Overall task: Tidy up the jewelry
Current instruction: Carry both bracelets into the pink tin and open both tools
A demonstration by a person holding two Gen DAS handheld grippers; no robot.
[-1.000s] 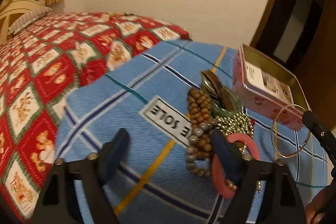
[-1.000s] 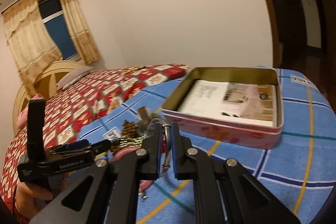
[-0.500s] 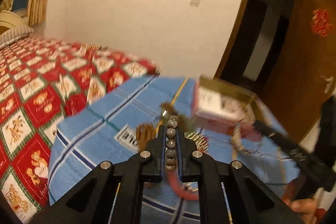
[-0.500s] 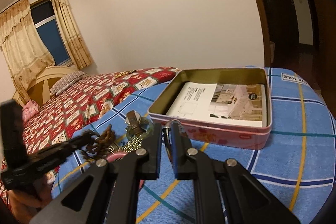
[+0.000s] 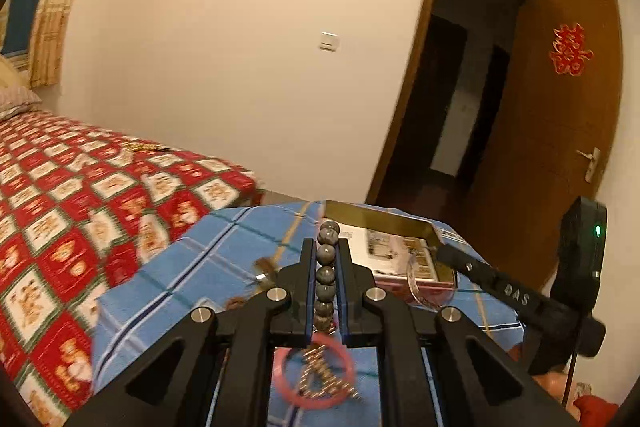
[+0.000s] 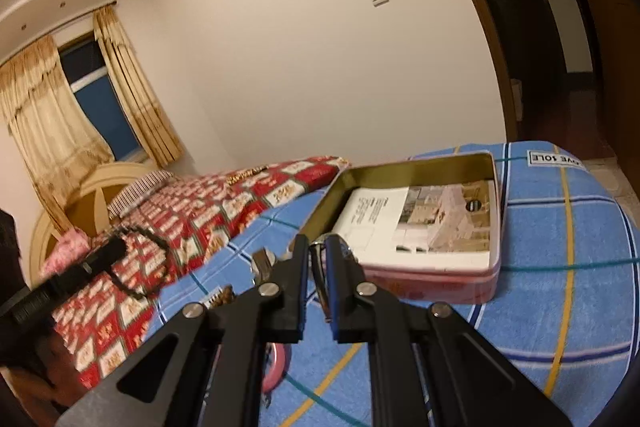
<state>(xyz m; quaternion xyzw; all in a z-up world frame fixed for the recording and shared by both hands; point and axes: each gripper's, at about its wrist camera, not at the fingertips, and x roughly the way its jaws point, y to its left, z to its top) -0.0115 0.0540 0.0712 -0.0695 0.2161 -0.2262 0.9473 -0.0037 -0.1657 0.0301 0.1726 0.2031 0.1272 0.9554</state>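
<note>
My left gripper (image 5: 325, 251) is shut on a grey bead bracelet (image 5: 326, 275), whose beads line up between the pads, lifted above the blue plaid cloth (image 5: 192, 267). Under it lie a pink bangle (image 5: 280, 379) and a gold bead chain (image 5: 320, 375). My right gripper (image 6: 318, 247) is shut on a thin metal bangle (image 6: 320, 283), just in front of the open pink tin (image 6: 440, 279). In the left wrist view the tin (image 5: 376, 213) stands ahead, with the right gripper (image 5: 440, 251) and its bangle (image 5: 420, 291) beside it. In the right wrist view the left gripper (image 6: 114, 249) dangles the bracelet (image 6: 150, 267).
A printed leaflet (image 6: 420, 219) lies inside the tin. A brown bead bracelet (image 6: 220, 295) and a small metal piece (image 6: 262, 263) stay on the cloth. The bed's red patterned quilt (image 5: 80, 207) spreads left. An open doorway (image 5: 460, 107) and brown door (image 5: 560, 147) stand behind.
The left gripper shut on the grey bead bracelet and lifted it off the cloth, tilting up. The right gripper, still holding the thin bangle, drifted a little closer to the tin.
</note>
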